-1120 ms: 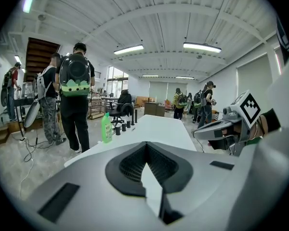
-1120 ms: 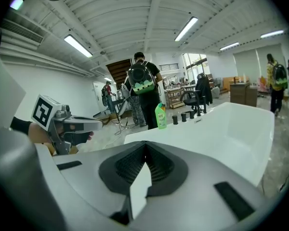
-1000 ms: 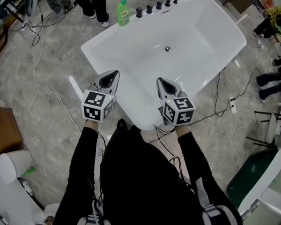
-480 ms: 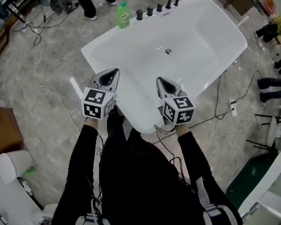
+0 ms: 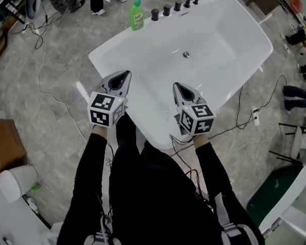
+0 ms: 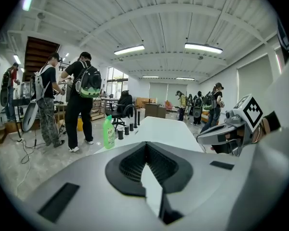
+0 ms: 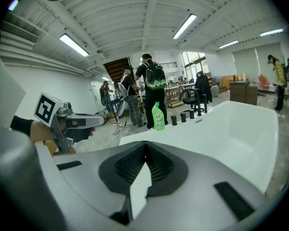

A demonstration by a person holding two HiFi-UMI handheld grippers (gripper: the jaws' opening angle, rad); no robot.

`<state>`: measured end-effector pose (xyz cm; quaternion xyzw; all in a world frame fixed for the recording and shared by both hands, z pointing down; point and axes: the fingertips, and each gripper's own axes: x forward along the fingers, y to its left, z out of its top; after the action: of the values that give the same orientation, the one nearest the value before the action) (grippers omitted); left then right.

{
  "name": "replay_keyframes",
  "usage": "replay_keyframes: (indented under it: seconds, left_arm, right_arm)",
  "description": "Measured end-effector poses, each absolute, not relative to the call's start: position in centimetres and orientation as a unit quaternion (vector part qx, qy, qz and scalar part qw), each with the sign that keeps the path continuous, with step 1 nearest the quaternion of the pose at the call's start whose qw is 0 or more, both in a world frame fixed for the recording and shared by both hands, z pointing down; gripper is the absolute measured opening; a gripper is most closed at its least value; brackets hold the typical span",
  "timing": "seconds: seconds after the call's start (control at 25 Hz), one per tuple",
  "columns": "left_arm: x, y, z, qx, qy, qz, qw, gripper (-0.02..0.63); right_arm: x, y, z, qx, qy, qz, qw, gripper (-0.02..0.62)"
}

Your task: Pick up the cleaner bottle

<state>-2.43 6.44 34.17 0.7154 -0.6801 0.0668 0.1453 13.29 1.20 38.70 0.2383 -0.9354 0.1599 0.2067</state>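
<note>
The person stands at the near, narrow end of a white bathtub [image 5: 112, 52] with both forearms in black sleeves [image 5: 87, 172] stretched forward side by side. Each hand is tucked behind a cube with square markers, and both tools point away from the body and tilt slightly downward.

The left tongs [image 5: 124, 74] are over the tub's near left rim, pressed together with nothing between them. The right tongs [image 5: 176, 86] hang over the near end of the basin, just inside the rim. They too are pressed together and pinch nothing. The two tools are level with each other and apart by about the width of the person's body.

The green cleaner bottle [image 5: 137, 16] stands upright on the tub's far left corner, on the flat rim just beside a row of black tap fittings [image 5: 167, 9]. It is well apart from both tongs. Beyond that corner, people with backpacks [image 6: 82, 97] stand on the grey floor [image 5: 46, 101].
</note>
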Motion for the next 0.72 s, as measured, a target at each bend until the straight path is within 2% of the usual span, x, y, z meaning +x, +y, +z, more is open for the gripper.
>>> replay_keyframes:
  seconds: [0.16,0.72]
  left_arm:
    - [-4.9,5.1,35.1,0.719,-0.674,0.048,0.163,0.008]
    - [-14.5,-3.1,38.1,0.755,-0.624,0.076,0.185,0.008]
  right_arm:
    - [11.5,0.3,39.5,0.248,-0.93,0.168,0.215,0.002]
    - [2.8,-4.2,42.3,0.295,-0.903,0.203,0.236,0.002]
